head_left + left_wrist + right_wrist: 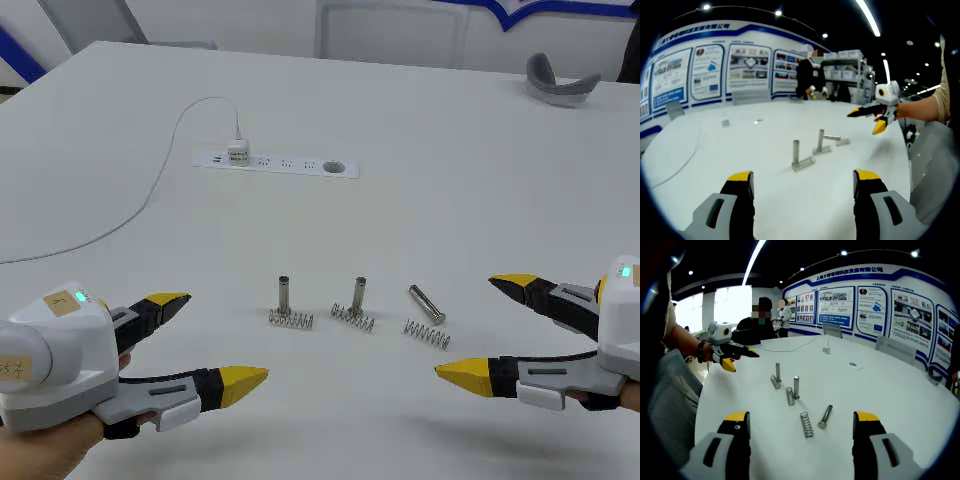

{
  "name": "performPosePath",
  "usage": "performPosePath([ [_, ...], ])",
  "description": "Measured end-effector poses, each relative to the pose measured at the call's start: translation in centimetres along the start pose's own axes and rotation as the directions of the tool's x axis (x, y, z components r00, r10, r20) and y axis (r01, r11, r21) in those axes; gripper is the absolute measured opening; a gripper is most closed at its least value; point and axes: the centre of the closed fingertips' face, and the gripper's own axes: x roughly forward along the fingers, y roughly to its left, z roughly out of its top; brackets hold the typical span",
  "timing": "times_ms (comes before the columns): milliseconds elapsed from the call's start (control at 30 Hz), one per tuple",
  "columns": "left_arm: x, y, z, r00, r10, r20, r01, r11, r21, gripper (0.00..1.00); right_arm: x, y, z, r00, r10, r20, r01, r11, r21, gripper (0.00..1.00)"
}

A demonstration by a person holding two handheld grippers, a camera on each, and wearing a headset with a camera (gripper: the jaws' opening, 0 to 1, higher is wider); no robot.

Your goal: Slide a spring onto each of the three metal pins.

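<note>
Head view, read from left to right. The left claw (227, 336), at 8 o'clock, has its two yellow-tipped jaws spread wide. They grip nothing and are well apart from every pin and spring.

Three pins stand in a row on the white table (420, 150), just below centre, each with a spring on its 6 o'clock side.
- The left pin (284, 295) stands upright, and the left spring (291, 319) lies crosswise just beside its foot.
- The middle pin (358, 292) is also upright, with the middle spring (353, 319) lying flat at its base.
- The right pin (426, 304) lies flat, its axis running from 11 to 5 o'clock. The right spring (426, 334) lies near it.

Each spring lies beside its pin, not on it.

The right claw (465, 326), at 4 o'clock, is likewise wide open and empty, with its tips pointing toward the row.

Toward 12 o'clock from the pins lies a white power strip (275, 162). A charger (237, 152) is plugged into it, and a cable (150, 200) curves away to 9 o'clock.

Left gripper view: the left claw's own jaws rise at 7 and 5 o'clock with bare table between them. The pins are at centre and the right claw is at 2 o'clock.

Right gripper view: the right claw's own jaws are equally wide apart. The right pin and right spring are nearest, just above the gap, and the left claw is at 10 o'clock.
</note>
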Motion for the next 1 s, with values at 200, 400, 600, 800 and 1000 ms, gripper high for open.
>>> performPosePath([
  [200,0.00,0.02,0.00,1.0000,0.001,0.000,-0.001,1.000,0.000,0.83,-0.03,0.01,0.00,1.0000,-0.001,0.000,0.001,1.000,0.001,0.86],
  [400,0.02,-0.01,0.10,1.0000,0.002,0.003,-0.002,1.000,-0.001,0.83,-0.03,-0.03,0.03,1.0000,-0.003,0.000,0.003,1.000,0.002,0.86],
  [600,-0.03,0.10,0.09,1.0000,0.003,0.003,-0.003,1.000,-0.001,0.83,-0.04,-0.10,0.16,1.0000,-0.006,0.001,0.006,1.000,0.001,0.85],
  [800,0.00,0.12,0.15,1.0000,0.004,0.005,-0.004,1.000,-0.001,0.83,-0.04,-0.19,0.20,1.0000,-0.009,0.001,0.009,1.000,0.002,0.85],
  [1000,0.00,0.09,0.23,1.0000,0.005,0.008,-0.005,1.000,0.000,0.83,-0.07,-0.46,0.27,0.9999,-0.013,0.003,0.013,1.000,0.002,0.85],
])
